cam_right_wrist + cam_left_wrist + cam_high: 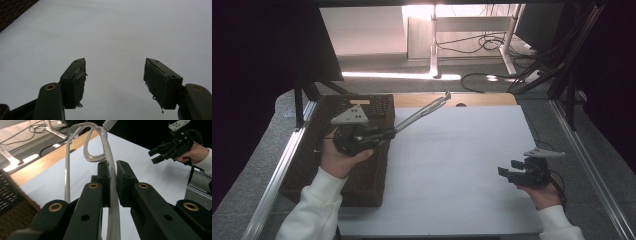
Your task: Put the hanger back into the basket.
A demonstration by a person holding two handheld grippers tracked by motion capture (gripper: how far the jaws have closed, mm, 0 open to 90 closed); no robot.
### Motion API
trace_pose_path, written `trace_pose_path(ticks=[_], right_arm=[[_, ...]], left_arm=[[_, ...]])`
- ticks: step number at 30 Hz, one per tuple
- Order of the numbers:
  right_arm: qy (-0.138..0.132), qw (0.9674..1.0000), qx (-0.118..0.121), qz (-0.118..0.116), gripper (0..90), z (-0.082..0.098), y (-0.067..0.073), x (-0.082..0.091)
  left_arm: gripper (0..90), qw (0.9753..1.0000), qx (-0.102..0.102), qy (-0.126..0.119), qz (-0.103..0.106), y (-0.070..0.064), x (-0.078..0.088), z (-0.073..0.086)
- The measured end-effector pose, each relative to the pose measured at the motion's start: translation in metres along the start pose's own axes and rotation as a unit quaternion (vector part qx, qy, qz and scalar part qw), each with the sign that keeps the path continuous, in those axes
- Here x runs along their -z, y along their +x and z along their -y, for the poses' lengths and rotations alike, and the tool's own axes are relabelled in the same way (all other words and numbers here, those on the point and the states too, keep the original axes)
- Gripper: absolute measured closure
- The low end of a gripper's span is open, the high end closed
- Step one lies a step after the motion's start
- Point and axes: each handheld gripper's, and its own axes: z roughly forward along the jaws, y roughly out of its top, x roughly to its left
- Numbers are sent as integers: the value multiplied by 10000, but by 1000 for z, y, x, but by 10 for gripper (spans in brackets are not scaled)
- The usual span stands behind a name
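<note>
Left tongs (387,134) clamped on metal utensil (422,112); right tongs (507,172) spread wide, empty, over white mat (452,165).

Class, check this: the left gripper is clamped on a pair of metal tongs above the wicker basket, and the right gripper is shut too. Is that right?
Not quite: the right gripper is open, its jaws standing wide apart over the white sheet in the right gripper view. The left gripper does clamp the tongs.
</note>
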Motion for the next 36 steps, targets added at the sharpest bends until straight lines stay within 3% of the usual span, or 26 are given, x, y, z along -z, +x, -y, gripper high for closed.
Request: trace_pose_path(ticks=[21,36], right_arm=[[24,10000,-15,26,346,0,0,0],[56,10000,-36,42,346,0,-1,0]], left_arm=[[828,9981,462,-254,-325,42,49,38],[828,9943,820,-428,-525,68,81,76]])
